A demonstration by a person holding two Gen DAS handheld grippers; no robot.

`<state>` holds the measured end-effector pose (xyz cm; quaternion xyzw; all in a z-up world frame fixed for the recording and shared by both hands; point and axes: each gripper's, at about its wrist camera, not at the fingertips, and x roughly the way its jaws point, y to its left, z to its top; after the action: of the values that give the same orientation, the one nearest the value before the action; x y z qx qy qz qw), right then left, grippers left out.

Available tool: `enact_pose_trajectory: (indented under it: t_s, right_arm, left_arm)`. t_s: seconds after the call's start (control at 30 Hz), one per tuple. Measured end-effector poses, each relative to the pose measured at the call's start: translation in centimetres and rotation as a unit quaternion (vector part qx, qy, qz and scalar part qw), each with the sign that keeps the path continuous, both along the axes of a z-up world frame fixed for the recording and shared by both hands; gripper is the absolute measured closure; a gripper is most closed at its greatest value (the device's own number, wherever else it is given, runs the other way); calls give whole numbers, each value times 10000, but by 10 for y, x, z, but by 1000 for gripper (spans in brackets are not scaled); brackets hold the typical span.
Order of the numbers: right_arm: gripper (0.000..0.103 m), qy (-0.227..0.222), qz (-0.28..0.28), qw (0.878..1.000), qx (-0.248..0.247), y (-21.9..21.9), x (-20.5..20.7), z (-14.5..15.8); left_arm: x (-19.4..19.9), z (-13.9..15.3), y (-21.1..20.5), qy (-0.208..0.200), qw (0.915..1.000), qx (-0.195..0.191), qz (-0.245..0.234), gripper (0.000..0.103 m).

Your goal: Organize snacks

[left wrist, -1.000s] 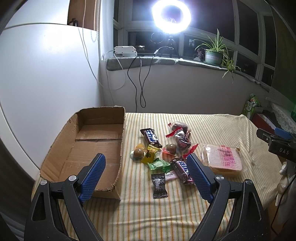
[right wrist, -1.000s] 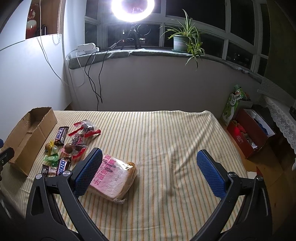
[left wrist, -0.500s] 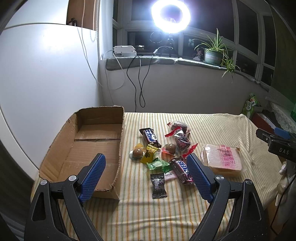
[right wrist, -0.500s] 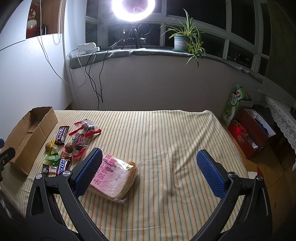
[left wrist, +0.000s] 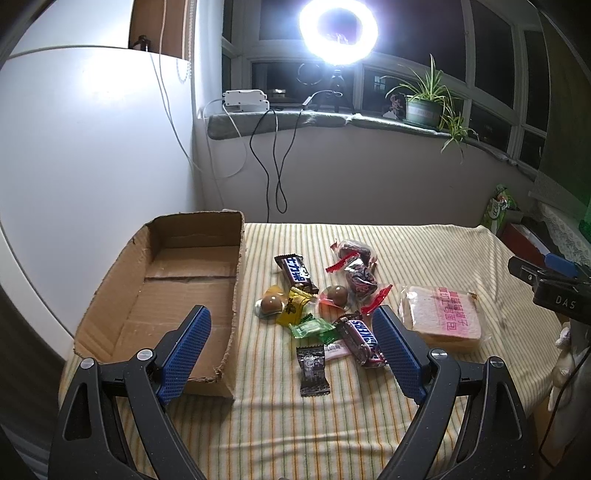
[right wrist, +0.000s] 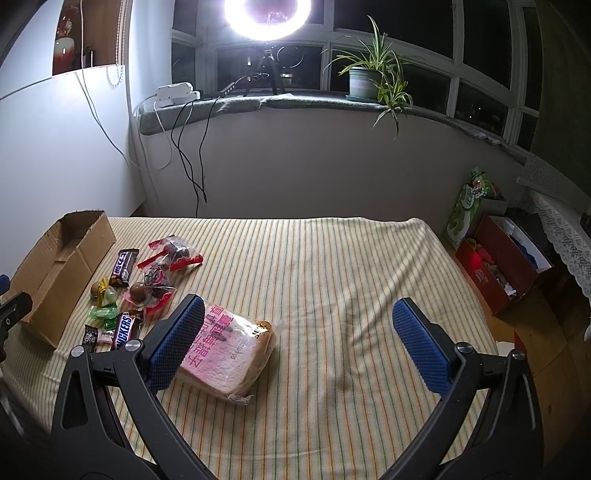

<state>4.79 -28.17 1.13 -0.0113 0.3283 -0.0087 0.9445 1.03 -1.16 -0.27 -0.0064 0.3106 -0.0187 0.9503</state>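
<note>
A: Above the near edge of the striped yellow cloth (left wrist: 424, 251), what are the 2 tongs doing?

B: The left gripper (left wrist: 291, 350) hangs with its blue ribbed pads spread wide and nothing between them. One pad sits in front of the open brown cardboard box (left wrist: 177, 280), the other just beside the brown Snickers bar (left wrist: 364, 343). The right gripper (right wrist: 299, 343) is spread just as wide and also empty; its left pad overlaps the near corner of the clear-wrapped sliced bread pack with pink print (right wrist: 229, 350).

A: And the snacks?

B: All on the cloth, none in the box. Seen from the left wrist, a small black sachet (left wrist: 312, 371) lies nearest, then a green wrapped sweet (left wrist: 312, 328) touching the Snickers bar. Beyond those, a yellow wrapped sweet (left wrist: 293, 306) lies against a round brown chocolate ball in clear wrap (left wrist: 271, 304), with a second wrapped brown ball (left wrist: 338, 294) to its right. Farther still are a dark chocolate bar with blue and white lettering (left wrist: 297, 273) and 2 clear packets with red ends holding dark fruit (left wrist: 356, 266). The bread pack lies apart, to the right of the cluster.

A: Anything around that?

B: The box lies at the cloth's left edge, beside a white wall. Behind, a lit ring lamp (left wrist: 338, 27) and a green potted plant (left wrist: 424, 103) stand on the window sill, with black cables (left wrist: 275, 158) hanging down. A red box of oddments (right wrist: 502, 266) sits on the floor to the right.
</note>
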Motion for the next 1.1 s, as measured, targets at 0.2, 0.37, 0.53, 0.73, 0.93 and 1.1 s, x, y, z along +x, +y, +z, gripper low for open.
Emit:
enact_pose_trajectory:
  t_s: [0.2, 0.37, 0.53, 0.73, 0.93, 1.1]
  right_arm:
    - [0, 46, 17, 10000, 23, -1, 3, -2]
    - [0, 123, 54, 9999, 72, -4, 7, -6]
    - [0, 270, 172, 9992, 225, -8, 12, -14]
    - [3, 625, 373, 9943, 779, -19, 20, -32]
    - [20, 1123, 623, 9801, 1516, -26, 28, -55]
    - [34, 1559, 846, 9625, 2051, -24, 35, -75]
  left_arm:
    - [4, -3, -2, 47, 10000, -8, -52, 13]
    - [10, -7, -7, 134, 9998, -35, -155, 13]
    - [19, -14, -15, 280, 9986, -181, -405, 13]
    - [38, -29, -30, 690, 9908, -740, -900, 15]
    - [57, -46, -48, 1127, 9781, -1181, -1291, 25]
    - [72, -59, -58, 1536, 9607, -1676, -1595, 39]
